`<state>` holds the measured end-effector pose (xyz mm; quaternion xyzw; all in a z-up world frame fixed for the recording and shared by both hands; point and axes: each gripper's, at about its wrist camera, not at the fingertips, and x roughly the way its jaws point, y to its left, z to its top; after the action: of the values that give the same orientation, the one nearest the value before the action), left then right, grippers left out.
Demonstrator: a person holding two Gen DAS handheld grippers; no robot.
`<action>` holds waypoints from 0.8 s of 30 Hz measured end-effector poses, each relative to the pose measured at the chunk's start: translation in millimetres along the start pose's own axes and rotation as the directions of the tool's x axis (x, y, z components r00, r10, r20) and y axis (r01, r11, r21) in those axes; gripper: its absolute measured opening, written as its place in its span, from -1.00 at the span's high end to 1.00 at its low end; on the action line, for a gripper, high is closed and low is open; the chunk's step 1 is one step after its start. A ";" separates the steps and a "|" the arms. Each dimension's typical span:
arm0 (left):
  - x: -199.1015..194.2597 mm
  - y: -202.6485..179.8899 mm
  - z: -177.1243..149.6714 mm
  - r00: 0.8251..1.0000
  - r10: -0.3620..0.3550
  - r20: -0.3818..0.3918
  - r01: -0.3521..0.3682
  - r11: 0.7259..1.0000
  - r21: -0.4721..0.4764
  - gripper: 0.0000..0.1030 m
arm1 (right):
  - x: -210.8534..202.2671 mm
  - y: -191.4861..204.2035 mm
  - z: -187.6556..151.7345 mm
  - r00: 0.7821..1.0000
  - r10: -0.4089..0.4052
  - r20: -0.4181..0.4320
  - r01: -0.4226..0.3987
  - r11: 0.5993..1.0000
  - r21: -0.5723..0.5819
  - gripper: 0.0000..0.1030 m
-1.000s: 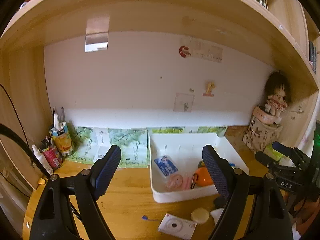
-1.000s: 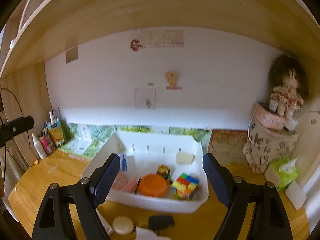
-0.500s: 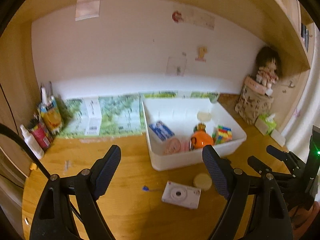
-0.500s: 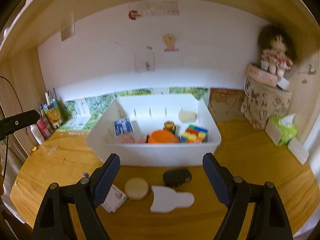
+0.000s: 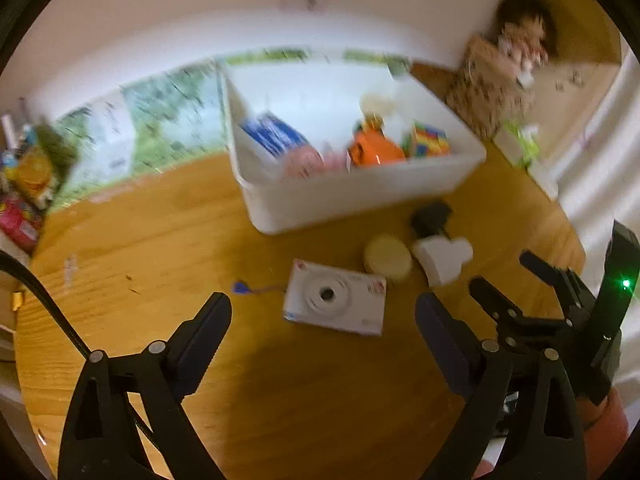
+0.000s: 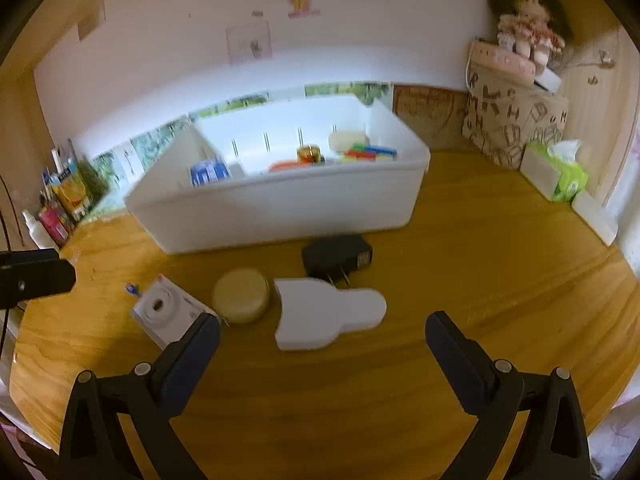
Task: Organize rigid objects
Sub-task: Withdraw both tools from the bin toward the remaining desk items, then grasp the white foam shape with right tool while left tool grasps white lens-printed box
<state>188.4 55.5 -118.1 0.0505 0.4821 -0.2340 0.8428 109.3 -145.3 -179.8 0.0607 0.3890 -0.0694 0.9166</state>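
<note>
Left wrist view shows the left gripper (image 5: 322, 320) with its jaws just opened wider and nothing between them, hanging above the white toy camera (image 5: 335, 303) on the wooden desk (image 5: 160, 240). The right gripper (image 6: 322, 338), likewise just spread wide and empty, faces the flat white piece (image 6: 326, 312). Four loose items crowd together before the white bin (image 6: 280, 204): a round cream tin (image 6: 241, 295) just beside the camera, and a black plug adapter (image 6: 338, 258) touching the white piece. Closing on either target could likely nudge a neighbour or pinch two at once, and the flat piece may slip from the pads.
</note>
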 end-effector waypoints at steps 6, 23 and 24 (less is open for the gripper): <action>35.2 -17.8 3.0 0.987 -0.032 -0.158 0.046 0.996 0.081 -0.92 | 17.2 -3.8 -6.9 1.000 -0.020 -0.024 0.020 1.000 -0.010 -1.00; 104.1 -36.0 7.1 0.922 0.069 -0.380 0.018 0.976 0.219 -0.92 | 57.6 -10.8 -8.0 0.996 -0.028 -0.087 0.027 1.000 -0.013 -1.00; 107.3 -34.8 7.4 0.918 0.075 -0.391 0.012 0.976 0.217 -0.92 | 58.5 -10.3 -7.3 0.996 -0.025 -0.085 0.023 1.000 -0.015 -1.00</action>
<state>224.5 -14.7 -199.1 0.1952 0.6137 -0.2560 0.7209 142.7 -158.9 -227.6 0.0527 0.4289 -0.0750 0.8987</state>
